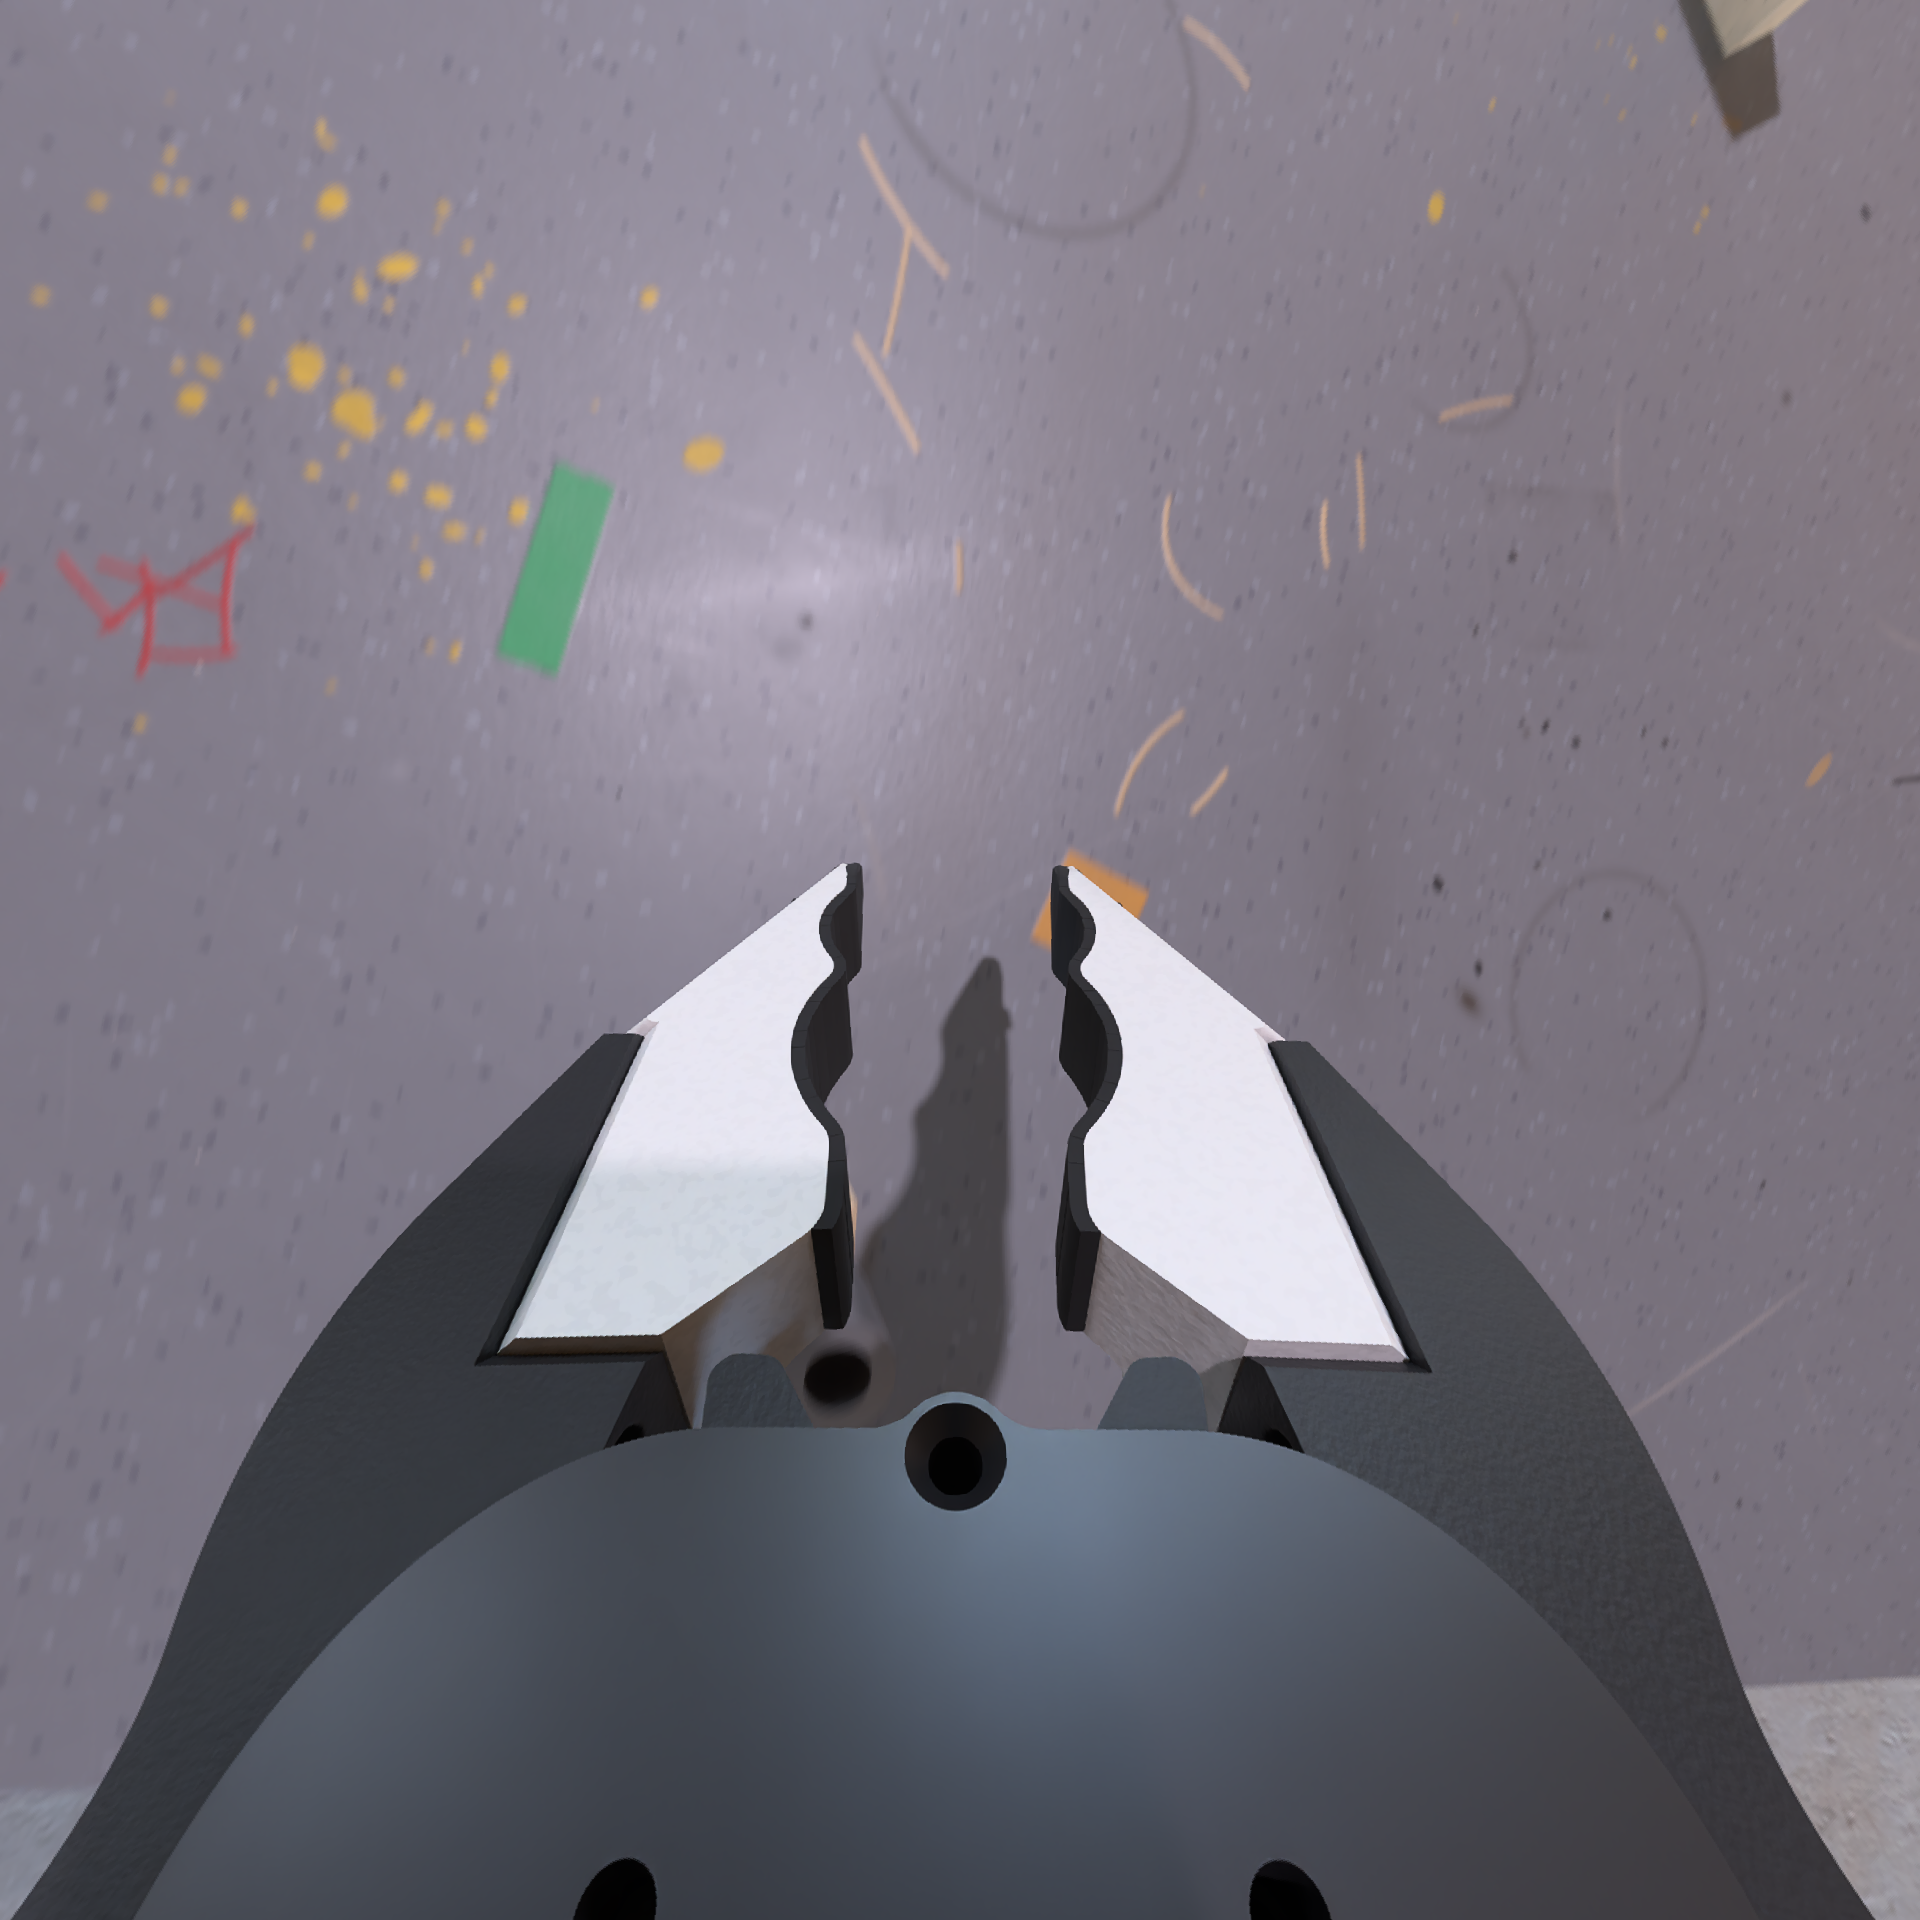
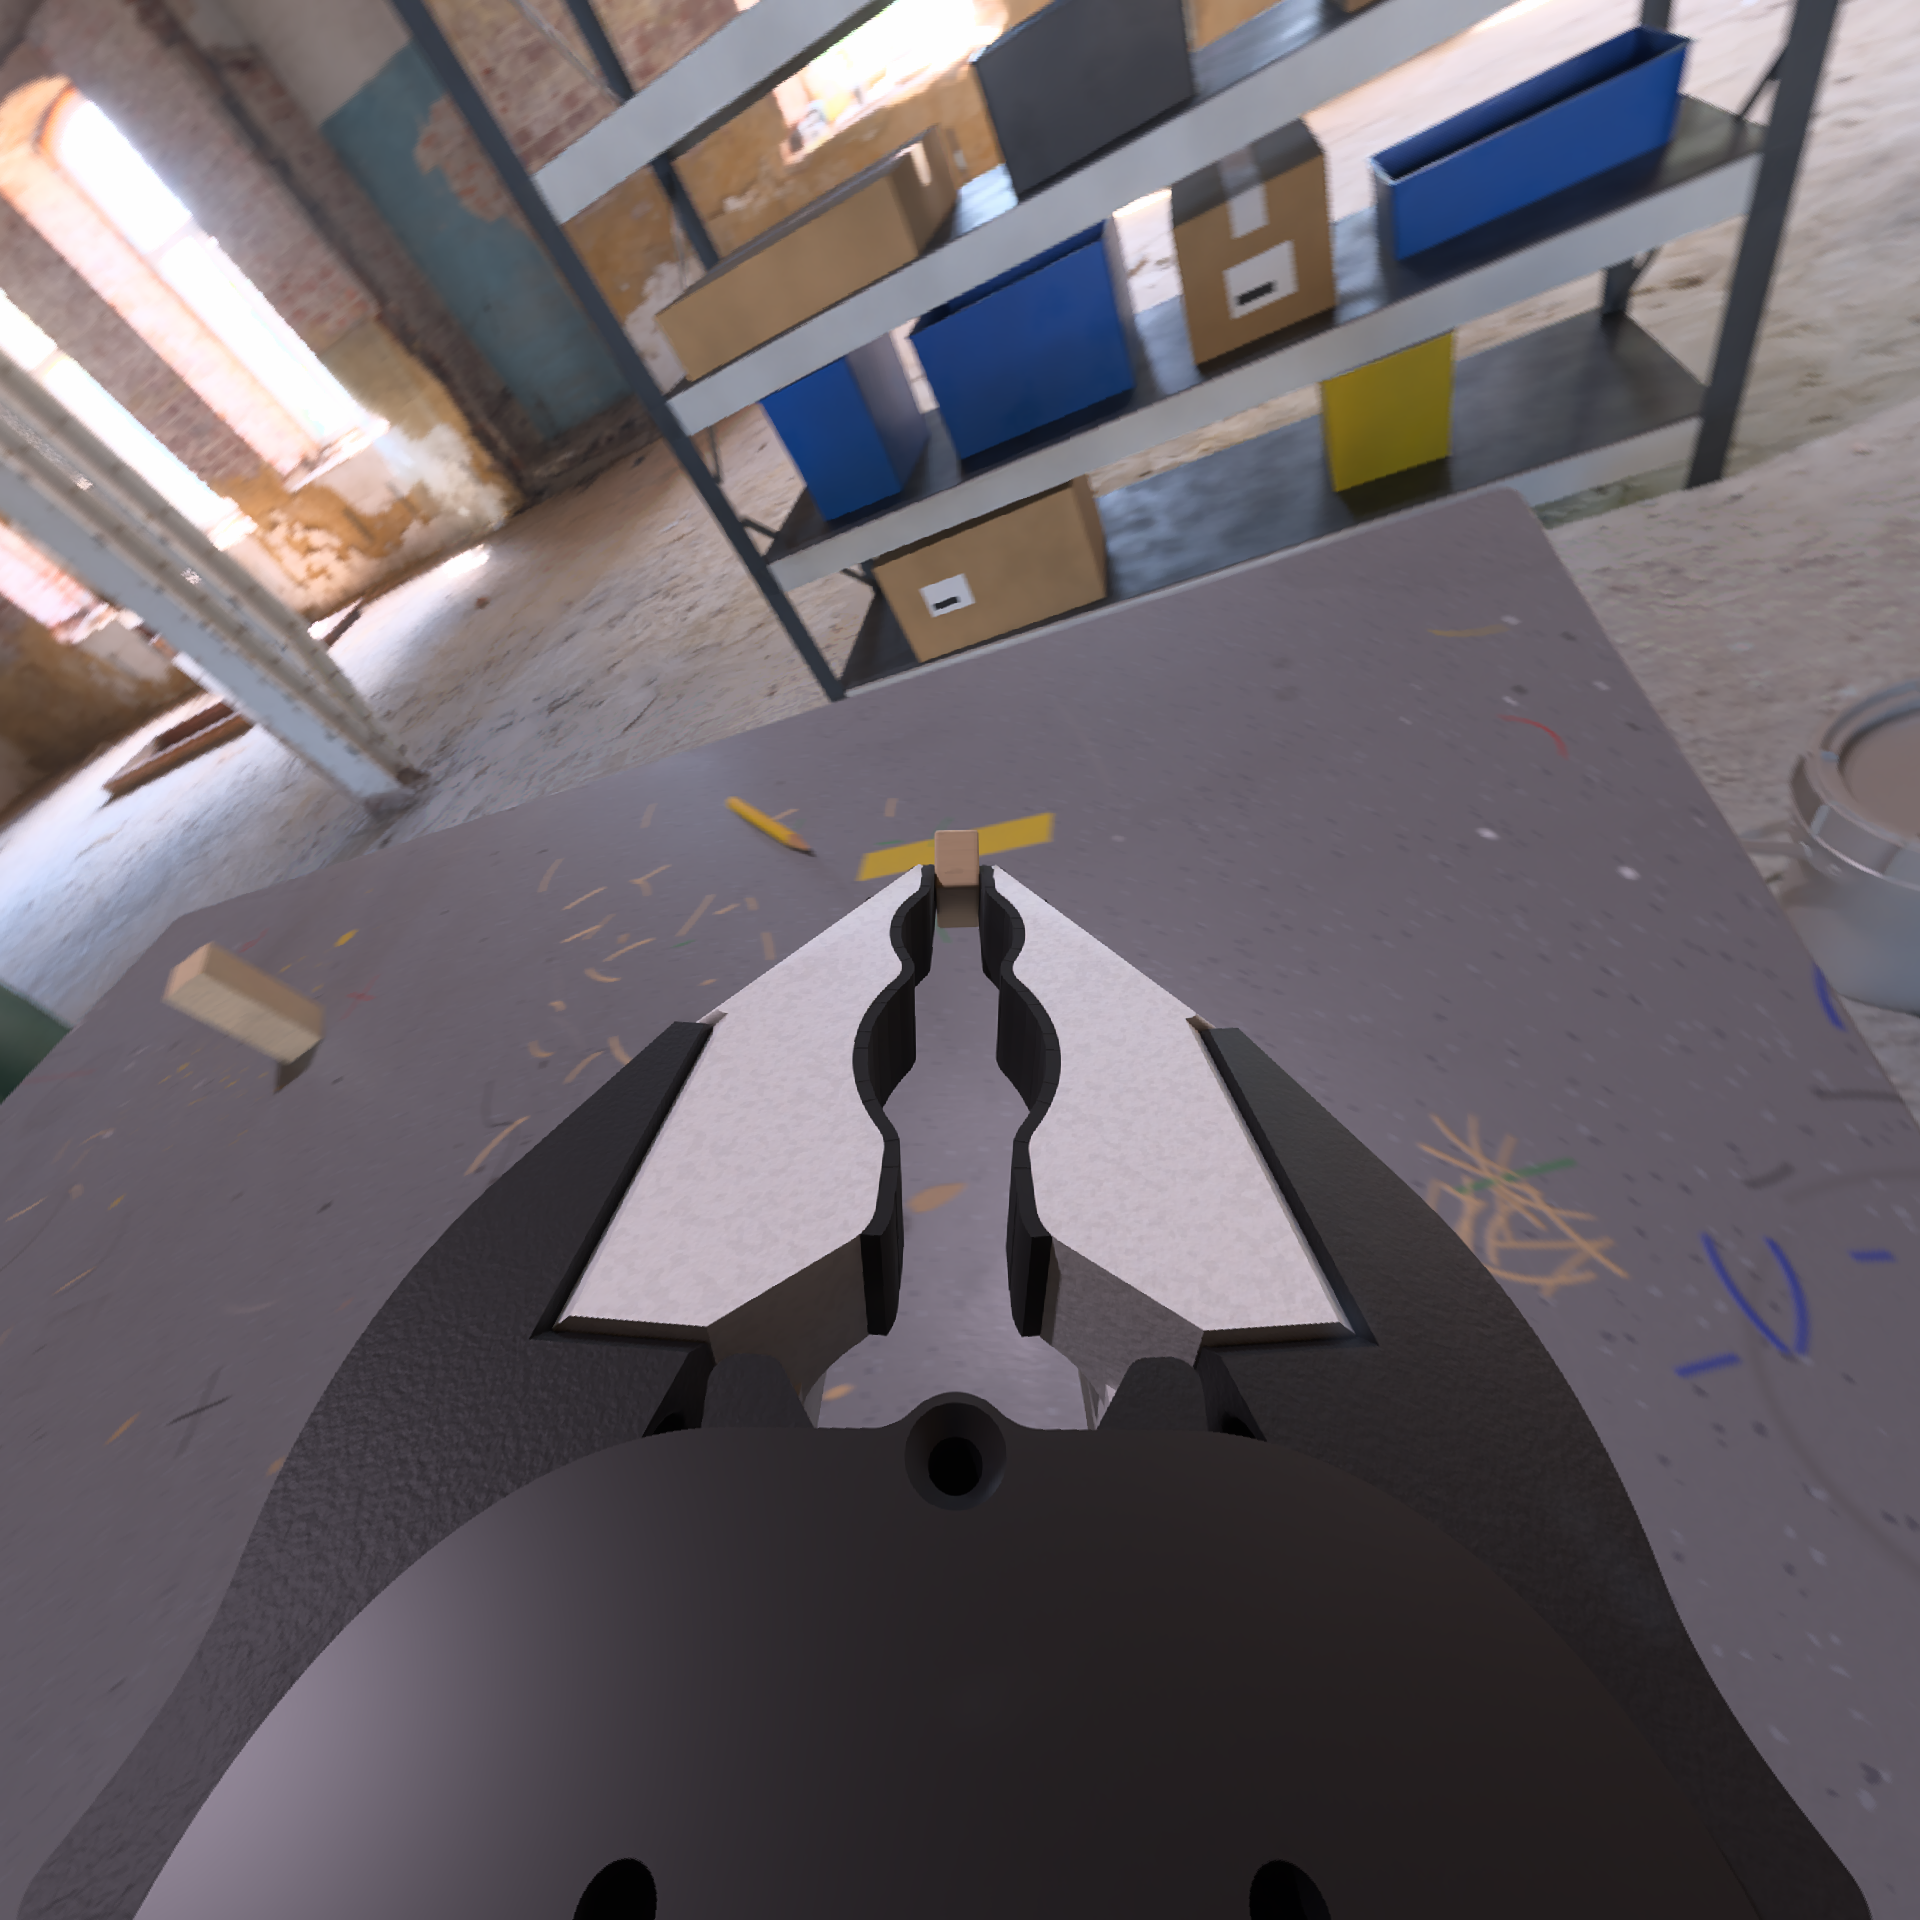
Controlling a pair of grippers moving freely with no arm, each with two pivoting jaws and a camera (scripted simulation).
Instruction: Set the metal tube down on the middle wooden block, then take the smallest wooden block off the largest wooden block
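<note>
My right gripper [image 2: 956, 891] is shut on the smallest wooden block [image 2: 956, 854], a pale cube pinched between the fingertips above the grey table [image 2: 1299, 831]. A longer wooden block [image 2: 244, 1013] lies to its left; a wooden block also shows at the top right corner of the left wrist view [image 1: 1745, 62]. My left gripper [image 1: 956, 883] is open and empty, pointing down at the table [image 1: 727, 779]. The open end of the metal tube [image 1: 836, 1371] shows below the base of its left finger. What the tube rests on is hidden.
A pencil [image 2: 769, 824] and a yellow tape strip [image 2: 1013, 834] lie beyond the right fingertips. A metal paint can [image 2: 1870, 831] stands at the table's right edge. Shelving with boxes and bins [image 2: 1039, 343] is behind the table. Green tape [image 1: 556, 566] and orange tape [image 1: 1117, 894] mark the tabletop.
</note>
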